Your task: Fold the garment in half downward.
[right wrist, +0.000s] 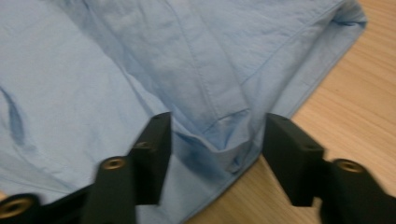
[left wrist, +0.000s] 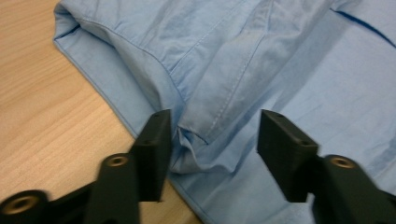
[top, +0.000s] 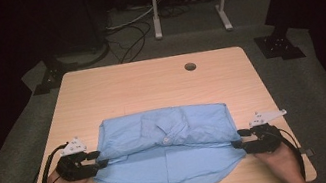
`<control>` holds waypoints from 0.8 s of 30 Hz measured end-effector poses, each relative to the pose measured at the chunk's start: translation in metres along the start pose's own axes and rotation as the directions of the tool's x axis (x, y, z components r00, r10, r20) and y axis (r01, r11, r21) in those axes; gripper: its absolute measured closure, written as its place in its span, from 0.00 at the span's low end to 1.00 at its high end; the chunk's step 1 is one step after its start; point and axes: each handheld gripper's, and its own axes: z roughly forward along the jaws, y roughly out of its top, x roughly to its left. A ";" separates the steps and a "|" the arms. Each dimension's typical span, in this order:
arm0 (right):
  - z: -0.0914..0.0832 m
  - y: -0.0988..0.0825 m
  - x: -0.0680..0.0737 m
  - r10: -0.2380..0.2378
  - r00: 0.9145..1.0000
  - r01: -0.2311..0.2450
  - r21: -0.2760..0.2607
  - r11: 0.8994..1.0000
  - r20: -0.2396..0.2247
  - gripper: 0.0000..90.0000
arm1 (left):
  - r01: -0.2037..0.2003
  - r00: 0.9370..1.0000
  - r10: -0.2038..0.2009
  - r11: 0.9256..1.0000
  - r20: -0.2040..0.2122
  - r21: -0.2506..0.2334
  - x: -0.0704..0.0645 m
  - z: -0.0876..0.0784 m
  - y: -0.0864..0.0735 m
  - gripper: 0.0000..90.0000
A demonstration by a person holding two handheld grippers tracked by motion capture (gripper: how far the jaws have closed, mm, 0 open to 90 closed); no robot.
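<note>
Two hand-held grippers, left (top: 100, 160) and right (top: 237, 140), jaws apart over one folded blue shirt (top: 170, 141); one table (top: 124, 85).

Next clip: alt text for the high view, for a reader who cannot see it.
A folded light blue button-up shirt lies on a wooden table, collar up. The left hand-held gripper and right hand-held gripper sit at its two side edges, jaws open.

Pale wooden table (top: 114, 87) with rounded corners and a round cable hole. Bearing a folded light-blue cotton shirt (top: 169, 136), spread between both pairs of jaws.
</note>
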 end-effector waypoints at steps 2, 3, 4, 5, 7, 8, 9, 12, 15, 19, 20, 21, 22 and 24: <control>0.001 -0.002 -0.002 0.007 1.000 -0.007 -0.012 1.000 -0.011 0.25 | -0.020 1.000 0.020 1.000 -0.007 -0.017 -0.001 0.000 0.000 0.33; 0.001 -0.003 -0.002 0.011 1.000 -0.011 -0.017 1.000 -0.007 0.19 | -0.030 0.999 0.030 0.999 -0.015 -0.023 -0.002 0.001 0.000 0.25; 0.001 -0.004 -0.002 0.005 1.000 -0.005 -0.031 1.000 -0.002 0.14 | -0.039 0.999 0.038 0.999 -0.019 -0.020 -0.003 0.002 0.000 0.19; 0.001 -0.005 -0.001 0.000 1.000 0.000 -0.037 0.999 0.007 0.09 | -0.043 0.999 0.043 0.999 -0.018 -0.016 -0.003 0.003 0.000 0.12; 0.001 -0.005 0.000 0.000 1.000 0.001 -0.040 0.999 0.026 0.03 | -0.046 0.999 0.046 0.999 -0.009 -0.018 -0.005 0.003 0.000 0.01; 0.000 -0.005 0.000 -0.002 1.000 0.003 -0.041 0.999 0.018 0.02 | -0.054 0.999 0.054 0.998 -0.002 -0.020 -0.006 0.002 0.000 0.00; -0.001 -0.005 0.001 -0.001 1.000 0.002 -0.042 0.999 0.020 0.01 | -0.067 0.998 0.067 0.997 -0.005 -0.026 -0.007 0.001 0.000 0.00; -0.001 -0.005 0.003 -0.005 1.000 0.005 -0.029 1.000 0.008 0.00 | -0.072 0.997 0.072 0.996 0.000 -0.049 -0.011 -0.003 0.002 0.00; 0.000 -0.004 0.007 -0.019 1.000 0.019 -0.007 1.000 0.002 0.00 | -0.073 0.997 0.074 0.995 0.004 -0.070 -0.014 -0.004 0.005 0.00; 0.002 -0.002 0.010 -0.028 1.000 0.028 -0.015 0.999 -0.013 0.00 | -0.079 0.997 0.081 0.994 0.021 -0.081 -0.015 -0.004 0.009 0.00; 0.002 -0.001 0.010 -0.029 0.999 0.029 -0.023 0.999 -0.018 0.00 | -0.075 0.997 0.077 0.994 0.025 -0.086 -0.015 -0.003 0.010 0.00; 0.001 0.001 0.010 -0.027 0.999 0.027 -0.026 0.999 -0.025 0.00 | -0.077 0.997 0.079 0.993 0.026 -0.084 -0.015 -0.003 0.011 0.00; 0.001 0.002 0.010 -0.024 0.999 0.023 -0.034 0.999 -0.026 0.00 | -0.082 0.996 0.084 0.993 0.020 -0.083 -0.016 -0.002 0.013 0.00; 0.002 0.004 0.009 -0.018 0.999 0.017 -0.038 0.999 -0.030 0.00 | -0.084 0.996 0.086 0.993 0.015 -0.088 -0.015 -0.001 0.015 0.00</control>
